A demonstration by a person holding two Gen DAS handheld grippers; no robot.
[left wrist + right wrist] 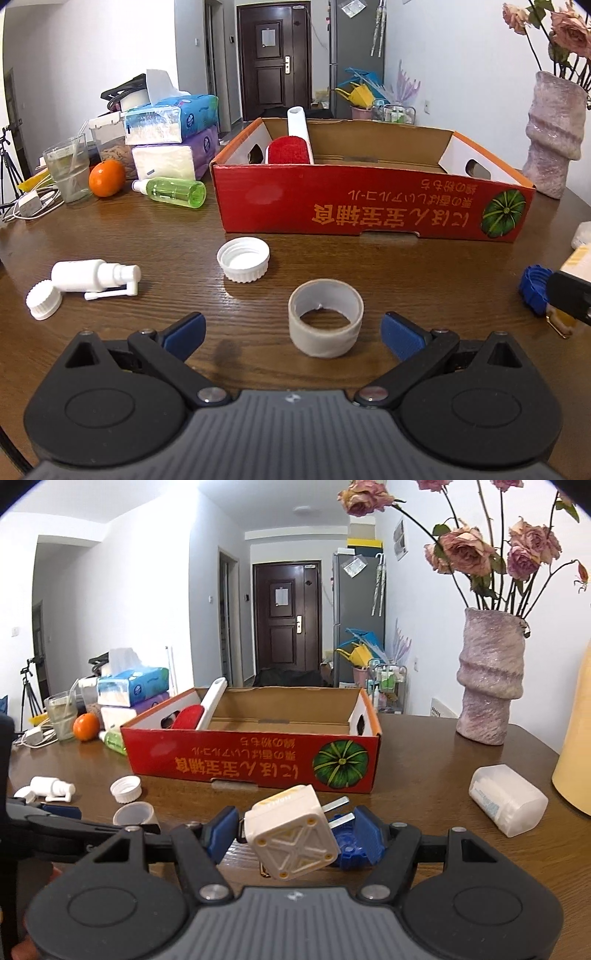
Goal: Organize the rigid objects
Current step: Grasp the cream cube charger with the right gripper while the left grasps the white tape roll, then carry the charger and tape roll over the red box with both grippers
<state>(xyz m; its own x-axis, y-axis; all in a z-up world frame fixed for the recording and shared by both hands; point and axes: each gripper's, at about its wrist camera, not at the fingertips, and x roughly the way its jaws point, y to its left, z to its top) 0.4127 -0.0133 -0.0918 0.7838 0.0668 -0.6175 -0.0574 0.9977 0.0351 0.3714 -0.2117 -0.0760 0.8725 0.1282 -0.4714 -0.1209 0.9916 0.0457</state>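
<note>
**Right gripper carrying a plug adapter; sorting at an early stage**

The right gripper (295, 827) is clamped on a cream-white, cube-shaped plastic plug adapter (291, 836), its blue pads pressing the adapter's two opposite sides. The adapter hangs above the brown wooden table (424, 775), in front of the red cardboard tray-box with the printed green pumpkin (255, 764) and not yet over it. It is tilted: its two flat metal prongs point up and to the right in the right wrist view, and its moulded base faces the camera. Being almost cubic, its only marked axis is the prong line, which runs slantwise between the pads.

The left gripper (293, 332) has its jaws wide apart and empty, with the grey roll of tape (325, 318) lying flat, hole upward, just ahead between the pads and untouched.

Progress, as judged: only a red-and-white lint brush (293, 142) lies in the box, leaning on its left wall with its handle pointing away. Still on the table are a white ribbed screw cap (243, 260), a white spray bottle (96, 274) lying on its side, a second small white ribbed cap (43, 303), a blue ribbed cap (533, 291), a green translucent bottle (173, 192) and a frosted white tub (508, 799). Most of the sorting appears to remain.
</note>
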